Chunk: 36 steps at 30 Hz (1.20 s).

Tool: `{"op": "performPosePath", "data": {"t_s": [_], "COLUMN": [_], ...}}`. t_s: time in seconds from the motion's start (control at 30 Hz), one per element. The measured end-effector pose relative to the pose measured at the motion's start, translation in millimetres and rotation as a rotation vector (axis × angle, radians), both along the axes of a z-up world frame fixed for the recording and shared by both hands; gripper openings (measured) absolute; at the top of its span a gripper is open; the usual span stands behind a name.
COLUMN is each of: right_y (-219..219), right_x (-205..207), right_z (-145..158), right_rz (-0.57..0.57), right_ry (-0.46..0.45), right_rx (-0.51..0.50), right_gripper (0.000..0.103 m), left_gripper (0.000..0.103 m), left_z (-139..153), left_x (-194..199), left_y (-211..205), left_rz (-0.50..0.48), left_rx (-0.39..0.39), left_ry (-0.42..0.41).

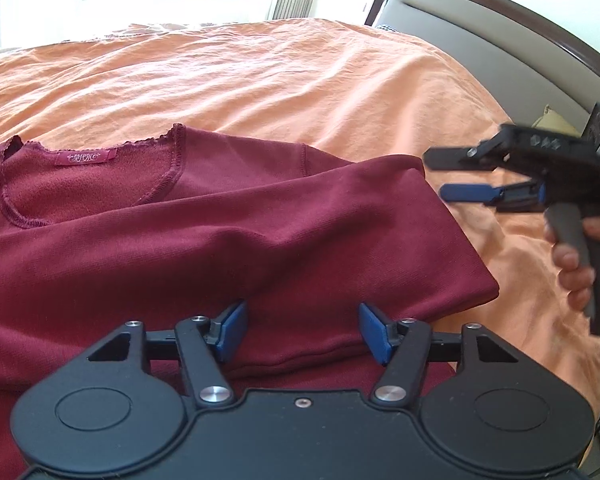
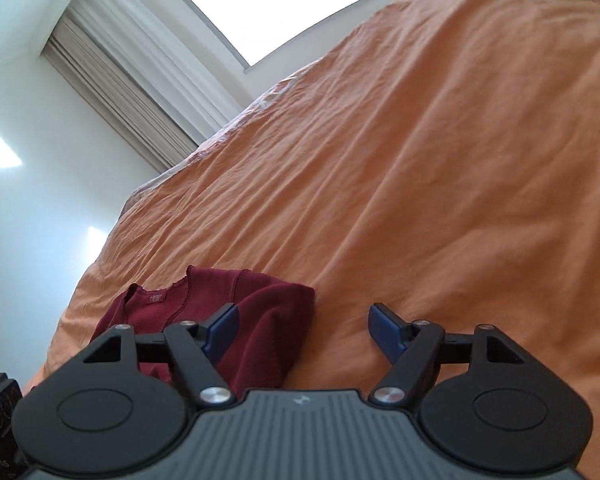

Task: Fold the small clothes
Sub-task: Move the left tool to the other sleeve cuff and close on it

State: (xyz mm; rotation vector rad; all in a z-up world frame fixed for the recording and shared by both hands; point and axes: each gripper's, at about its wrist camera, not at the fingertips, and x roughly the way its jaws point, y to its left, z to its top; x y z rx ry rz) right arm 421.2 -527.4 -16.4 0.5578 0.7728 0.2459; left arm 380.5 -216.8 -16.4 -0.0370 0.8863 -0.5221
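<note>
Maroon top (image 1: 228, 240) lies on the orange bedspread (image 1: 300, 80), a sleeve folded across its chest, neckline at 10 o'clock. Your left gripper (image 1: 302, 330) hovers agape over the lower fold; right gripper (image 1: 444, 176), at 3 o'clock, gapes empty. Pinch both layers squarely before lifting.

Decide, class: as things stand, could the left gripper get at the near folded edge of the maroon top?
Probably yes. The left gripper is open right over the maroon top, with nothing between its pads and the fabric; the right gripper is off to the side.
</note>
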Motion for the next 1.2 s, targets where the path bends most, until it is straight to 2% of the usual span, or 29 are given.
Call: {"op": "performPosePath", "data": {"t_s": [0.07,0.1,0.13,0.3,0.37,0.4,0.47,0.57,0.63,0.7,0.8,1.0,1.2], "right_y": [3.6,4.1,4.4,14.6,20.4,22.5,29.8,41.5,49.6,63.2,84.8,133.1,189.1], "right_x": [0.9,1.7,1.9,-4.2,-5.5,-5.9,-9.2,-20.5,-32.5,-47.1,-70.3,-124.2,-168.5], "right_z": [-4.4,-4.9,-4.6,4.3,2.7,0.6,-3.0,0.4,6.0,11.2,16.4,18.9,21.8], "right_rz": [-0.020,-0.031,-0.040,-0.043,-0.047,-0.052,-0.066,-0.087,-0.110,-0.125,-0.128,-0.056,-0.014], "right_ry": [-0.009,-0.008,-0.004,-0.033,-0.028,-0.022,-0.017,-0.031,-0.048,-0.064,-0.072,-0.086,-0.114], "right_rx": [0.024,0.042,0.049,-0.037,-0.094,-0.112,-0.164,-0.217,-0.237,-0.263,-0.290,-0.243,-0.299], "right_gripper": [0.059,0.042,0.010,0.008,0.008,0.009,0.022,0.045,0.084,0.096,0.103,0.103,0.103], "left_gripper": [0.069,0.070,0.070,0.072,0.076,0.078,0.085,0.092,0.098,0.100,0.102,0.102,0.102], "left_z": [2.5,4.6,7.0,26.6,36.9,41.4,52.8,68.1,75.9,80.8,83.3,81.0,85.5], "left_x": [-2.9,-4.4,-6.0,-18.7,-26.4,-30.1,-39.4,-50.3,-56.6,-63.9,-74.4,-94.0,-110.5], "left_y": [1.7,2.8,5.4,30.2,47.2,55.8,79.7,117.9,146.8,175.9,232.2,353.5,451.2], "left_rz": [0.008,0.012,0.017,0.069,0.097,0.112,0.161,0.233,0.300,0.361,0.470,0.750,0.989], "left_rx": [0.003,0.004,0.004,-0.016,-0.022,-0.024,-0.019,-0.003,0.019,0.038,0.064,0.113,0.130], "left_ry": [0.005,0.006,0.005,-0.010,-0.022,-0.030,-0.052,-0.072,-0.086,-0.102,-0.110,-0.096,-0.089]}}
